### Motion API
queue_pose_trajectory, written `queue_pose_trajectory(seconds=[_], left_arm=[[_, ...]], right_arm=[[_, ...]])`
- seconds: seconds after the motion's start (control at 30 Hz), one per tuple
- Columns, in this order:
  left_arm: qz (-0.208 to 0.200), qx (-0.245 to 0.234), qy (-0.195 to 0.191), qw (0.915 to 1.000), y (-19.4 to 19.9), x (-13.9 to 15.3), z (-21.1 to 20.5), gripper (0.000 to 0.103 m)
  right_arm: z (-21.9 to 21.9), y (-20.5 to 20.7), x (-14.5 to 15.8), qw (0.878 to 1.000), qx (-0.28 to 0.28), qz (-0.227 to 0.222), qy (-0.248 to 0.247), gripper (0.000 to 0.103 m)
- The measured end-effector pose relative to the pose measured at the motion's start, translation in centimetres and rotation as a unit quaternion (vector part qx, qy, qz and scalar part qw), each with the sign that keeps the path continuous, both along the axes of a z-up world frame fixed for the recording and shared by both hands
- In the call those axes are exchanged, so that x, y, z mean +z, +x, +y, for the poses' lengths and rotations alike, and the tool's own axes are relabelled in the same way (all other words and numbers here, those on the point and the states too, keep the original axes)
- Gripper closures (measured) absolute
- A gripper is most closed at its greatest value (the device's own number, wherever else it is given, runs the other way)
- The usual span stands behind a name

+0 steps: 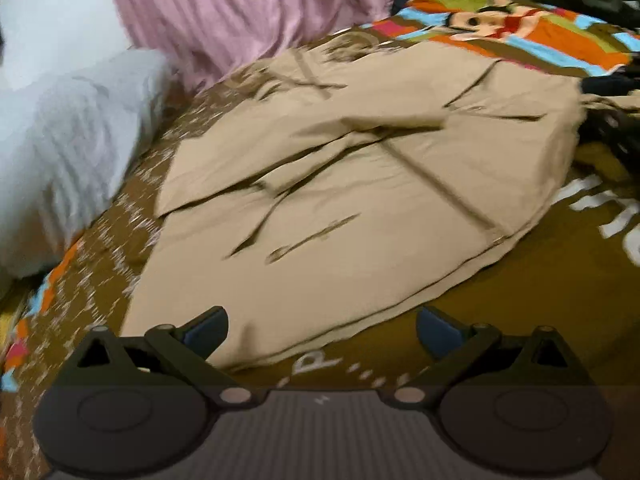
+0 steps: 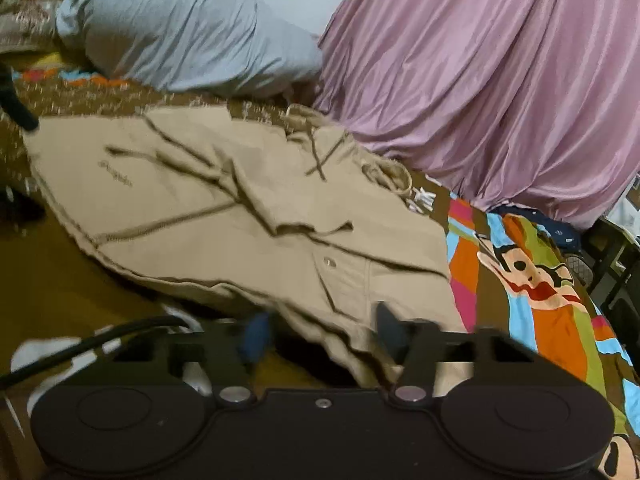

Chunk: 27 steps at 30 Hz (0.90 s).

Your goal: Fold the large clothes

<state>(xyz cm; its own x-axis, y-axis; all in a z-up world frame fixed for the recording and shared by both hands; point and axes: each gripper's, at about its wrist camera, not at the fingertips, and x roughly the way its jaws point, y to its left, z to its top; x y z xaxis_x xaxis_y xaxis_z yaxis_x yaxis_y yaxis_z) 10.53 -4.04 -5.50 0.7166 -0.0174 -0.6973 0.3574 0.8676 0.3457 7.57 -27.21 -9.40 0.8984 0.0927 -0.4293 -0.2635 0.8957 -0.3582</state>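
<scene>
A large beige garment (image 1: 360, 184) with drawstring cords lies spread and partly folded on a brown bedspread (image 1: 520, 300). My left gripper (image 1: 322, 330) is open and hovers over the garment's near hem, with a corner of cloth lying between its wide-set fingers. In the right wrist view the same garment (image 2: 240, 200) stretches away to the left. My right gripper (image 2: 324, 332) sits at its near edge with bunched fabric between the fingers. A dark gap shows beside the blurred blue pad (image 2: 256, 336), so the pads do not press the cloth.
A pink draped cloth (image 2: 480, 80) hangs along the far side of the bed. A pale blue pillow (image 2: 180, 28) lies next to it. The bedspread has a bright cartoon print (image 2: 532, 280) to the right. Dark furniture (image 2: 616, 272) stands beyond the bed.
</scene>
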Motion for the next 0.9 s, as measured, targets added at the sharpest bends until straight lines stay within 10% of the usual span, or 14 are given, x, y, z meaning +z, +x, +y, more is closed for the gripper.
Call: queue_pose_trajectory(seconds=[0.2,0.4,0.6,0.73,0.83,0.9], left_arm=[[-0.003,-0.047,0.002,0.9989,-0.2,-0.3,-1.4,0.000],[-0.027,0.041,0.043,0.9979,2.4,-0.1,0.7,0.022],[-0.018,0.083,0.062,0.9945,4.5,0.5,4.8,0.035],[-0.022,0.103,0.070,0.9920,5.3,1.0,6.2,0.048],[-0.006,0.098,0.044,0.9942,5.3,1.3,6.6,0.077],[-0.019,0.090,0.056,0.9941,4.9,1.3,6.0,0.091]], right_arm=[[-1.3,0.8,1.4,0.998,-0.017,-0.019,0.061,0.082],[-1.2,0.7,1.8,0.998,-0.015,-0.019,0.061,0.080],[-1.9,0.1,1.4,0.999,-0.015,0.041,0.027,0.042],[-2.4,0.0,0.1,0.997,-0.031,0.071,-0.029,0.037],[-2.9,0.0,-0.3,0.995,-0.030,0.069,-0.065,0.052],[-3.2,0.2,-0.5,0.995,-0.027,0.073,-0.070,0.082]])
